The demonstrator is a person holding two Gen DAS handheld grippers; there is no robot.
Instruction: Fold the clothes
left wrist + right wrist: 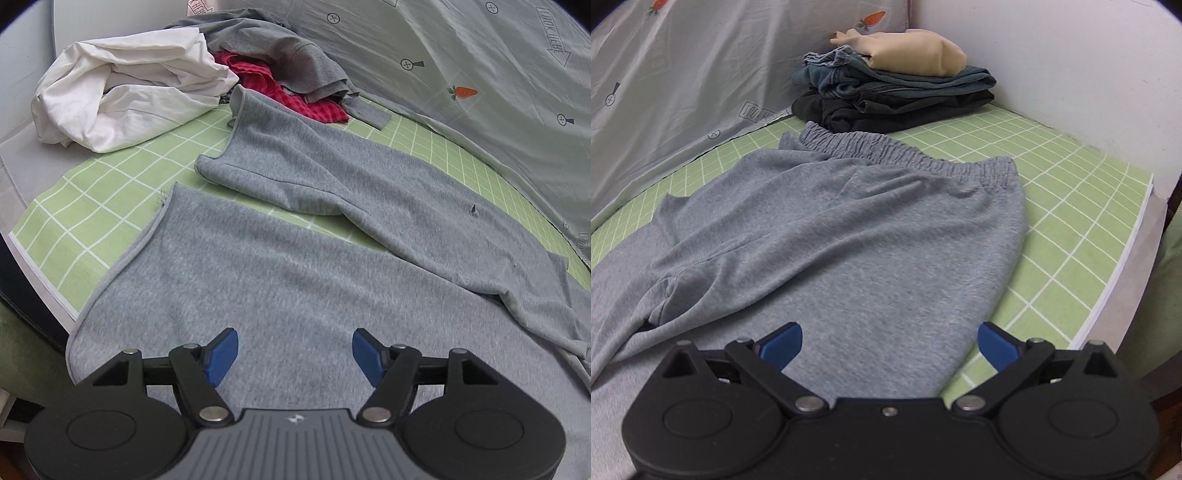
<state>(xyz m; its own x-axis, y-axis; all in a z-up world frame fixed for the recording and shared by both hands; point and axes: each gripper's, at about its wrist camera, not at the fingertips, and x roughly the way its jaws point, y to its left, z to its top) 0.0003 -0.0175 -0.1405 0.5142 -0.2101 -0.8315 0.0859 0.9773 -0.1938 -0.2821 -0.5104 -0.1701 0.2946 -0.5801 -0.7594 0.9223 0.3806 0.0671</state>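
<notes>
Grey sweatpants point(295, 280) lie spread on a green grid mat point(92, 206). The left wrist view shows the two legs, the far one with its cuff end folded back. The right wrist view shows the seat and the elastic waistband point(908, 155). My left gripper point(294, 350) is open and empty, just above the near leg. My right gripper point(889, 345) is open and empty, over the near side edge of the sweatpants point(849, 266) close to the mat point(1071, 221).
A heap of unfolded clothes sits at the mat's far left: a white garment point(129, 92), a red one point(295, 96) and a dark grey one point(280, 48). A stack of folded clothes point(894, 92) stands beyond the waistband. A printed sheet point(461, 55) lines the back. The mat's edge point(1123, 266) drops off at right.
</notes>
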